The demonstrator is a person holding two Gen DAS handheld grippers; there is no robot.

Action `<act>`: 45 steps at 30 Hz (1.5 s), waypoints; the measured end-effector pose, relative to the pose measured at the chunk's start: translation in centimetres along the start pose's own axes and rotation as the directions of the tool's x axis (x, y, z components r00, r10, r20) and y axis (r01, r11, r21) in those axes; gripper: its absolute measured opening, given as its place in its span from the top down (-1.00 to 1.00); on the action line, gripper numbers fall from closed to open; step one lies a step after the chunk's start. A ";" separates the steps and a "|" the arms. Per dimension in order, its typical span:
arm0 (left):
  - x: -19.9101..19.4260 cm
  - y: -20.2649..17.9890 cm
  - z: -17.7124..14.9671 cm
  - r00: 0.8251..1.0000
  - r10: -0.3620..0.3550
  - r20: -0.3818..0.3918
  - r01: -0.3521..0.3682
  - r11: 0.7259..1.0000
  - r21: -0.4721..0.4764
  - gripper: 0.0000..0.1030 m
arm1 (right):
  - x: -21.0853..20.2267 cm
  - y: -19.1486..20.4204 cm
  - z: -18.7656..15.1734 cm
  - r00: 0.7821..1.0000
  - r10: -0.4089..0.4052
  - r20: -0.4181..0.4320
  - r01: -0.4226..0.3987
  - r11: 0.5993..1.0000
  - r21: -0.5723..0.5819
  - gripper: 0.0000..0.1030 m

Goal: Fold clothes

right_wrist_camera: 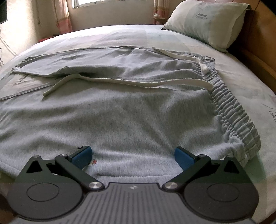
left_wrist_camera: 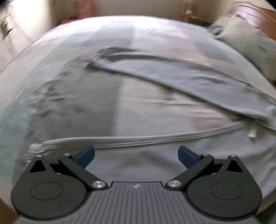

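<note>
Grey sweatpants (right_wrist_camera: 129, 110) are lying spread across the bed (right_wrist_camera: 107, 34), seemingly unfolded, waistband (right_wrist_camera: 231, 105) toward the pillow-end edge; both grippers' jaws are hovering released, grasping nothing.

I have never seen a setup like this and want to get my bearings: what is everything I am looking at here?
sweatpants: one pair, light grey, spread flat across the bed with the elastic waistband at the right
drawstring: one, off-white, trailing over the sweatpants from the waistband toward the left
bed sheet: one, pale grey, covering the bed under the sweatpants
pillow: one, pale greenish white, far right corner of the bed
headboard: one, brown, along the right edge
window: one, bright, in the far wall
curtain: pinkish, hanging left of the window
left tongs: one, black with blue pads, open, over the sweatpants
right tongs: one, black with blue pads, open, over the sweatpants
</note>
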State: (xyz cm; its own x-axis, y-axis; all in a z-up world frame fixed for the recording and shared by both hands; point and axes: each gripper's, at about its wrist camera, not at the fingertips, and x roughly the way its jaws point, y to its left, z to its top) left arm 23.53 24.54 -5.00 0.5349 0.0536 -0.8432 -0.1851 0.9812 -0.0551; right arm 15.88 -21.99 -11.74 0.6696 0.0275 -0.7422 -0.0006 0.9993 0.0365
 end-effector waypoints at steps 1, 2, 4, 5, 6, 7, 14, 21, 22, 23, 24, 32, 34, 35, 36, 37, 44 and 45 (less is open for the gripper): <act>0.9 1.6 0.0 0.999 -0.020 -0.033 0.019 0.999 -0.035 -0.98 | 0.0 0.0 0.1 1.000 -0.001 -0.004 0.001 1.000 0.000 -1.00; 1.8 3.0 -0.2 0.998 -0.036 -0.053 0.032 0.997 -0.074 -0.98 | 0.1 0.0 0.2 1.000 -0.001 -0.008 0.001 1.000 0.000 -1.00; 3.1 5.6 -0.9 0.998 -0.044 -0.054 0.036 0.987 -0.155 -0.98 | 0.2 0.0 0.3 1.000 -0.003 -0.016 0.003 1.000 0.000 -1.00; 3.6 6.6 -1.3 0.998 -0.044 -0.050 0.035 0.983 -0.181 -0.98 | 0.2 0.0 0.3 1.000 -0.003 -0.020 0.003 1.000 0.000 -1.00; 3.8 7.7 -1.6 0.999 -0.023 -0.045 0.013 0.978 -0.210 -0.98 | 0.2 0.0 0.4 1.000 -0.004 -0.023 0.004 1.000 0.000 -1.00; 4.0 8.8 -1.9 0.999 0.001 -0.040 -0.011 0.971 -0.239 -0.98 | 0.2 0.1 0.4 1.000 -0.005 -0.025 0.005 1.000 0.001 -1.00; 2.2 10.6 -3.2 0.999 -0.020 0.030 0.029 0.944 -0.328 -0.94 | 0.3 0.3 0.5 0.999 -0.019 -0.030 0.020 1.000 0.013 -1.00; 3.0 7.6 -3.0 0.990 -0.139 -0.031 0.129 0.966 -0.223 -0.95 | 0.3 0.5 0.5 0.999 -0.030 -0.033 0.030 0.999 0.022 -1.00; 3.7 7.9 -3.0 0.994 -0.093 -0.061 0.077 0.969 -0.235 -0.95 | 0.3 0.4 0.6 0.999 -0.029 -0.034 0.029 0.999 0.022 -1.00; 3.7 8.3 -3.1 0.997 -0.056 -0.060 0.040 0.968 -0.249 -0.94 | 0.3 0.4 0.6 0.999 -0.028 -0.035 0.029 0.999 0.023 -1.00; 3.5 8.7 -3.1 0.998 -0.020 -0.056 0.005 0.964 -0.264 -0.94 | 0.3 0.4 0.6 0.999 -0.028 -0.034 0.029 0.999 0.023 -1.00; 0.5 6.5 -4.8 0.998 -0.061 -0.013 0.057 0.975 -0.214 -0.96 | 0.3 0.5 0.5 0.999 -0.033 -0.028 0.034 0.999 0.028 -1.00; 1.0 5.7 -6.4 0.994 -0.094 -0.052 0.082 0.977 -0.197 -0.96 | 0.3 0.5 0.5 0.999 -0.034 -0.026 0.035 0.999 0.028 -1.00; 1.3 5.6 -7.1 0.994 -0.079 -0.078 0.062 0.979 -0.192 -0.96 | 0.3 0.5 0.4 0.999 -0.033 -0.024 0.033 0.999 0.028 -1.00; 1.2 5.2 -7.5 0.996 -0.054 -0.073 0.042 0.985 -0.167 -0.97 | 0.3 0.5 0.4 0.999 -0.032 -0.023 0.032 0.999 0.027 -1.00; 1.1 4.7 -7.8 0.998 -0.030 -0.063 0.021 0.990 -0.139 -0.97 | 0.2 0.4 0.3 0.999 -0.031 -0.021 0.031 0.999 0.026 -1.00; -2.4 -0.7 -6.0 0.999 0.019 -0.028 -0.019 1.000 0.004 -0.96 | 0.1 0.3 0.0 1.000 -0.025 0.004 0.025 0.999 0.020 -1.00; -3.3 -2.1 -5.6 1.000 -0.009 -0.007 0.009 0.999 0.035 -0.96 | 0.1 0.3 0.0 1.000 -0.024 0.009 0.024 1.000 0.019 -1.00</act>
State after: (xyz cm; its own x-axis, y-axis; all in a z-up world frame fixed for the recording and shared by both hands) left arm 17.56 21.31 -5.09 0.5310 0.0437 -0.8462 -0.1513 0.9875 -0.0440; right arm 15.93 -21.66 -11.84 0.6758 0.0034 -0.7371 0.0294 0.9991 0.0316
